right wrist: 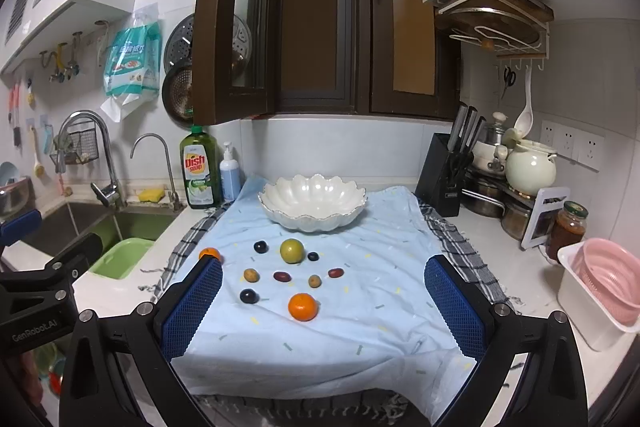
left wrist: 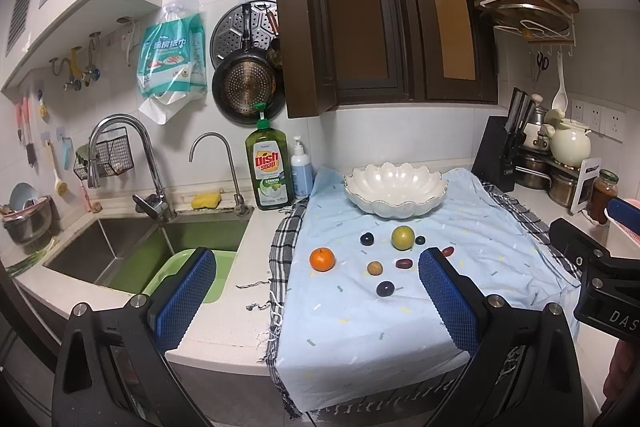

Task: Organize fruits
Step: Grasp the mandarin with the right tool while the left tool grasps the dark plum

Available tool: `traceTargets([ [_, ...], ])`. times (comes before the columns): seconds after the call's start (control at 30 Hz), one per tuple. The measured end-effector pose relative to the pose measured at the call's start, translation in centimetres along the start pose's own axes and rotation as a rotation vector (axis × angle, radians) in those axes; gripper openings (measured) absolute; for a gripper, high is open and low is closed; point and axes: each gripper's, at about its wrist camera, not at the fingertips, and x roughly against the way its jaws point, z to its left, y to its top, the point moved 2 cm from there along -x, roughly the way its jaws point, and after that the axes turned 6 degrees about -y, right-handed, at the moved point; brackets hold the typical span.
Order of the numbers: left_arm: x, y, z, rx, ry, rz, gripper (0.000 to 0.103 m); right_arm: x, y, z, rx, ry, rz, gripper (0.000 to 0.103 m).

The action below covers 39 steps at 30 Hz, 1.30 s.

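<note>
Several small fruits lie on a light blue cloth [right wrist: 340, 327] in front of an empty white scalloped bowl [right wrist: 314, 201], which also shows in the left wrist view [left wrist: 396, 189]. They include two oranges [right wrist: 303, 306] [left wrist: 322, 259], a yellow-green fruit [right wrist: 291, 250] [left wrist: 402, 237], dark plums [right wrist: 249, 295] [left wrist: 385, 288] and red dates [right wrist: 282, 276]. My left gripper [left wrist: 316, 299] is open and empty, above the cloth's near left side. My right gripper [right wrist: 324, 307] is open and empty, above the near edge of the cloth. Both are well short of the fruits.
A sink [left wrist: 132, 247] with a green basin [left wrist: 188, 275] lies to the left. A dish soap bottle [left wrist: 267, 167] stands by it. A knife block [right wrist: 444, 175], pots, a jar [right wrist: 566, 227] and a pink colander in a white bin [right wrist: 604, 283] stand to the right. An open cabinet door [right wrist: 224, 27] hangs above.
</note>
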Motion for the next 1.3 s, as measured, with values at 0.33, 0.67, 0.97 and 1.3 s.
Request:
traceTargets([
  [0.33, -3.4, -0.8, 1.1, -0.002, -0.054, 0.056, 0.103, -2.6, -0.8, 1.4, -0.018, -0.028, 0.040, 0.103],
  [0.67, -8.0, -2.4, 0.0, -0.061, -0.106, 0.118, 0.100, -6.7, -2.8, 1.8, -0.016, -0.043, 0.118, 0.103],
  [0.97, -14.2, -3.7, -1.9, -0.084, -0.151, 0.190, 0.089, -13.2, -4.6, 2.3, 0.048, 0.018, 0.199, 0.096],
  [1.3, -20.7, -5.9, -4.1, -0.132, -0.212, 0.277, 0.075, -19.7, -7.3, 2.7, 0.093, 0.082, 0.317, 0.081],
])
